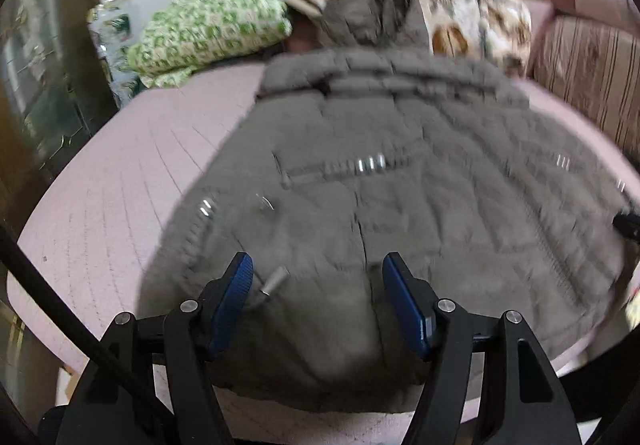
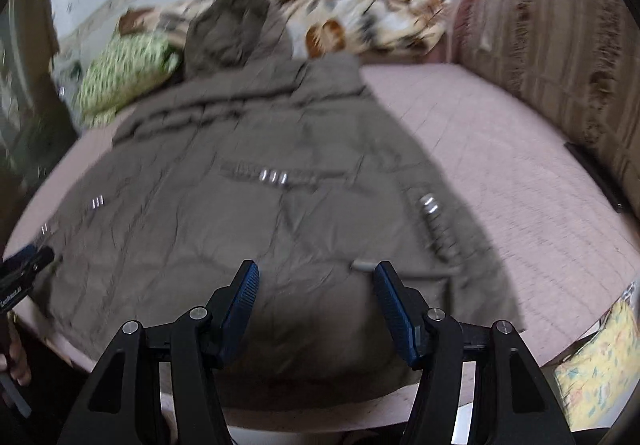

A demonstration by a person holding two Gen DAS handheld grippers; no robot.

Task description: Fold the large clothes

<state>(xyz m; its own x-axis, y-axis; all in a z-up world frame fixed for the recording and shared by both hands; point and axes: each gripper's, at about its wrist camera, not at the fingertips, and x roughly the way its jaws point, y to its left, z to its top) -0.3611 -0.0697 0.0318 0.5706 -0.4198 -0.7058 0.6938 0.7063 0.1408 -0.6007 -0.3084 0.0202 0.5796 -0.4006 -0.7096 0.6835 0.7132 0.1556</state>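
Grey-brown quilted hooded jacket (image 1: 380, 185): spread flat on the pink bed cover (image 1: 120, 185), hood toward the far pillows, hem at the near edge. Left gripper (image 1: 318, 273) and right gripper (image 2: 316, 277): jaws parted, empty, above the hem. Green patterned pillow (image 1: 208, 29) far left; floral blanket (image 2: 368, 9) far right.

Left gripper (image 1: 318, 265), right gripper (image 2: 316, 271): black linkage arms, silver screws, blue ribbed pads (both alike).
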